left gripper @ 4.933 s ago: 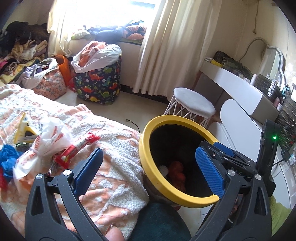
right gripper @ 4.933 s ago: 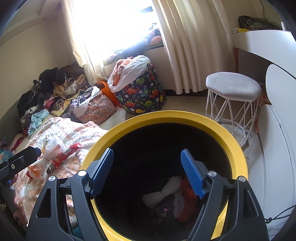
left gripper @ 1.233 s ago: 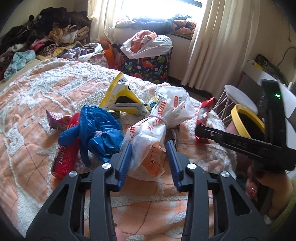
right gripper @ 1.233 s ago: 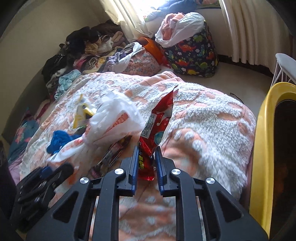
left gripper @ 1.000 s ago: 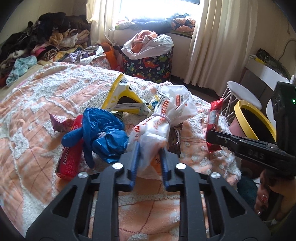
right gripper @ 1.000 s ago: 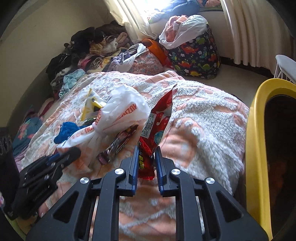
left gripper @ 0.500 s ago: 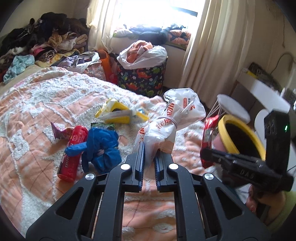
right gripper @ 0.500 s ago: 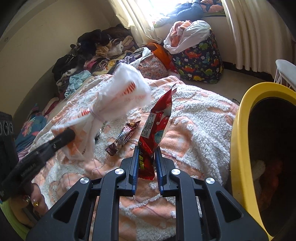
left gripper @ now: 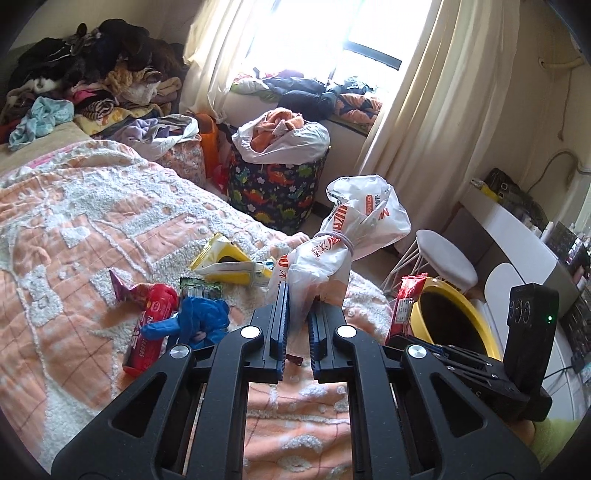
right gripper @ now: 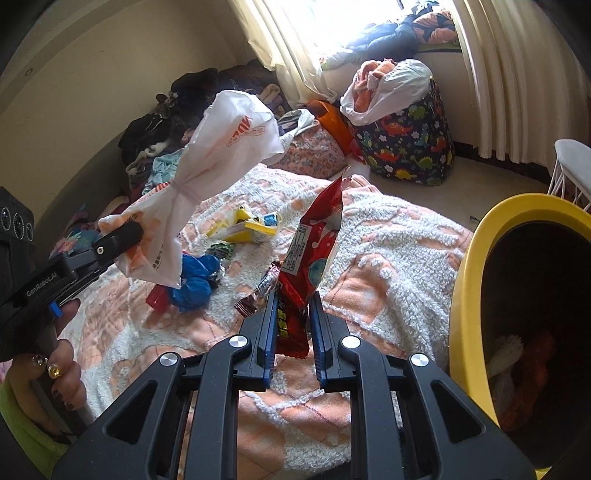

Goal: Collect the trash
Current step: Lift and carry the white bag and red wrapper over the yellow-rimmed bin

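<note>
Now left gripper [left gripper: 297, 325] clamped on the tied bag [left gripper: 343, 240], lifted above the bed [left gripper: 74, 229]. Right gripper [right gripper: 293, 325] pinching a red wrapper [right gripper: 314, 254] upright, just beside the yellow bin [right gripper: 476, 243].

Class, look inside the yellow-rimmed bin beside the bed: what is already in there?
Inside the yellow-rimmed bin, the right wrist view shows something white and something red-orange near the bottom. The rest is dark, and its wall hides part.

Blown-out window [left gripper: 325, 33] backlight, heavy fisheye vignetting.

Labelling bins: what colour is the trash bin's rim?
Yellow; the trash bin rim shows best in the right wrist view.
</note>
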### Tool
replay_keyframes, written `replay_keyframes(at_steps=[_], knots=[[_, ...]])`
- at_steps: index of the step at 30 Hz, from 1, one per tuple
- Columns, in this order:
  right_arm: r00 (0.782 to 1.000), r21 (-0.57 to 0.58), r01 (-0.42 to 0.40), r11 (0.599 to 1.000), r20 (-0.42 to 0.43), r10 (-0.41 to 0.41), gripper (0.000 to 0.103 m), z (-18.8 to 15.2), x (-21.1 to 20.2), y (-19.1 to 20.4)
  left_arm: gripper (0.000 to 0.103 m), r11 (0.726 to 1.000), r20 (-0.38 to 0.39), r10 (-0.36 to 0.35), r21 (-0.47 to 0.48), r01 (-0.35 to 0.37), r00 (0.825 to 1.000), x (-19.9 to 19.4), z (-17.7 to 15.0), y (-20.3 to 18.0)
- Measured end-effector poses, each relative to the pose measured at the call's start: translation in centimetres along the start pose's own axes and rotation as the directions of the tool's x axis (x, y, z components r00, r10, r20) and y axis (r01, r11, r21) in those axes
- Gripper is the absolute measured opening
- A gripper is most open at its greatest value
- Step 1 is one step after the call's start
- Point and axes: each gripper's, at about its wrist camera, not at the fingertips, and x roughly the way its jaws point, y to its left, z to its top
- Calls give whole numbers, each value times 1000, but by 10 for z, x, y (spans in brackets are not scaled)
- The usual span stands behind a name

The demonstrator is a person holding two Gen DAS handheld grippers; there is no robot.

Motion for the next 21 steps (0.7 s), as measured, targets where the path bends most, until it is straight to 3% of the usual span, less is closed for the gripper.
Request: replay_keyframes(at_steps=[21], knots=[[997, 37, 31, 999, 73, -34, 16, 4, -41, -26, 5, 997, -38, -43, 58, 46, 998, 12, -7, -35]])
